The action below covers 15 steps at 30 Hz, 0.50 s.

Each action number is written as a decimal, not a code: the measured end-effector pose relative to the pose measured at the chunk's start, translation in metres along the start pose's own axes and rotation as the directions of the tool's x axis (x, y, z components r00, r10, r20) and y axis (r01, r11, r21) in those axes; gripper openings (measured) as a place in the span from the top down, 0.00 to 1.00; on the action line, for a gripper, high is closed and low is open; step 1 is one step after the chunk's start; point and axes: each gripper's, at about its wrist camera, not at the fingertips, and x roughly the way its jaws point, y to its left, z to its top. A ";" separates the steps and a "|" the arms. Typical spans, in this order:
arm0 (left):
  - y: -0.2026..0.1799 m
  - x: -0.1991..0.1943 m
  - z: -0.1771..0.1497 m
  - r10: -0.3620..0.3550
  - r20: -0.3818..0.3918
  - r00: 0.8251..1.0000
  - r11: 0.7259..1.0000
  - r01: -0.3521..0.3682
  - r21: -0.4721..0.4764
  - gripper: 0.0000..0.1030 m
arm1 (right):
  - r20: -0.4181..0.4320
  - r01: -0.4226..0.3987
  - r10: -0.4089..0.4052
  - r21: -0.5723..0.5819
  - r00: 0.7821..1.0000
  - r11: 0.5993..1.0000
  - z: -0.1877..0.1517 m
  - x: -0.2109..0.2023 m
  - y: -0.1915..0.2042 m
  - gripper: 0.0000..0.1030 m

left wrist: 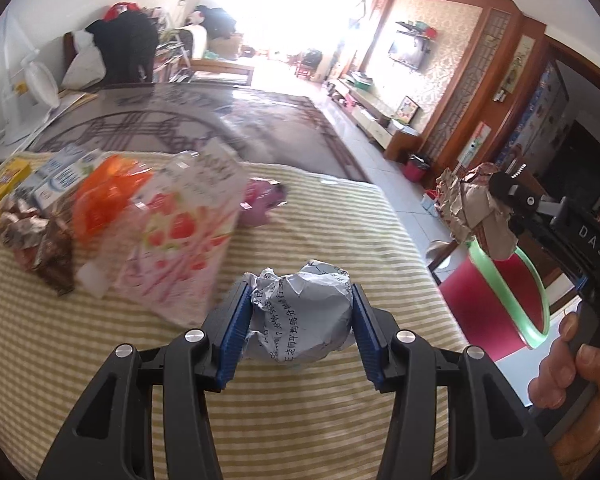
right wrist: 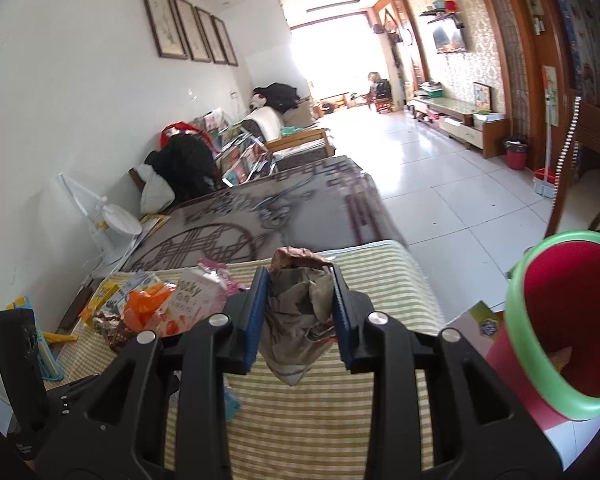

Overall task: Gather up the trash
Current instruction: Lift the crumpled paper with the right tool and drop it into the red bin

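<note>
Striped cloth point(left wrist: 100, 360) fills the lower frame; a printed paper ball point(left wrist: 300, 312) is clamped by the left gripper point(left wrist: 300, 316), brown crumpled paper point(right wrist: 300, 320) by the right gripper point(right wrist: 300, 316), beside the red bin point(right wrist: 560, 320) at right.

Both wrist views close, sharing striped cloth point(left wrist: 320, 208)

Blown-out far window glare, fisheye-bent edges, blurred snack pile point(left wrist: 148, 216).

Striped cloth point(left wrist: 320, 420) lies bare from 3 to 6 o'clock; wrapper pile point(left wrist: 112, 216) blocks 10 o'clock; bin point(right wrist: 560, 328) stands at 3.
</note>
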 end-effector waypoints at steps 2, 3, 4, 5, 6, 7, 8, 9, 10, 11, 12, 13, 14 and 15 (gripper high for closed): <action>-0.010 0.002 0.002 -0.014 0.000 1.000 1.000 0.014 0.013 0.55 | 0.009 0.010 -0.010 0.012 1.000 1.000 0.001 -0.004 -0.008 0.71; -0.015 0.004 0.003 -0.021 -0.002 1.000 1.000 0.021 0.021 0.55 | 0.011 0.018 -0.018 0.019 1.000 1.000 0.001 -0.006 -0.014 0.71; -0.021 0.006 0.003 -0.027 -0.004 1.000 0.999 0.027 0.029 0.55 | 0.012 0.025 -0.025 0.024 1.000 0.999 0.001 -0.008 -0.019 0.71; -0.027 0.007 0.003 -0.034 -0.005 0.999 0.999 0.034 0.039 0.55 | 0.012 0.033 -0.034 0.030 0.999 0.999 0.000 -0.010 -0.024 0.71; -0.033 0.009 0.003 -0.041 -0.007 0.999 0.998 0.041 0.048 0.55 | 0.012 0.040 -0.041 0.035 0.999 0.999 0.000 -0.012 -0.029 0.71; -0.039 0.010 0.003 -0.052 -0.009 0.999 0.997 0.052 0.057 0.55 | 0.013 0.051 -0.051 0.041 0.999 0.998 -0.001 -0.015 -0.035 0.71; -0.045 0.010 0.002 -0.059 -0.010 0.998 0.996 0.060 0.062 0.55 | 0.014 0.063 -0.063 0.047 0.998 0.997 -0.002 -0.017 -0.041 0.71; -0.049 0.011 0.002 -0.066 -0.012 0.998 0.995 0.067 0.068 0.55 | 0.016 0.075 -0.076 0.052 0.997 0.996 -0.003 -0.020 -0.046 0.71; -0.053 0.012 0.001 -0.073 -0.014 0.997 0.995 0.073 0.074 0.55 | 0.018 0.087 -0.088 0.057 0.996 0.995 -0.003 -0.022 -0.051 0.71; -0.058 0.014 0.001 -0.081 -0.018 0.997 0.993 0.082 0.080 0.55 | 0.023 0.107 -0.109 0.068 0.994 0.992 -0.004 -0.027 -0.060 0.71; -0.062 0.015 0.001 -0.089 -0.023 0.996 0.992 0.090 0.084 0.55 | 0.027 0.123 -0.126 0.076 0.992 0.989 -0.004 -0.030 -0.067 0.71; -0.065 0.016 0.001 -0.094 -0.026 0.995 0.992 0.096 0.086 0.55 | 0.034 0.146 -0.150 0.087 0.988 0.985 -0.004 -0.035 -0.075 0.71; -0.068 0.018 0.001 -0.103 -0.031 0.994 0.990 0.106 0.089 0.55 | 0.038 0.163 -0.167 0.094 0.985 0.982 -0.005 -0.037 -0.080 0.71; -0.072 0.019 0.001 -0.112 -0.035 0.993 0.989 0.115 0.091 0.55 | 0.044 0.191 -0.196 0.106 0.980 0.976 -0.004 -0.041 -0.089 0.71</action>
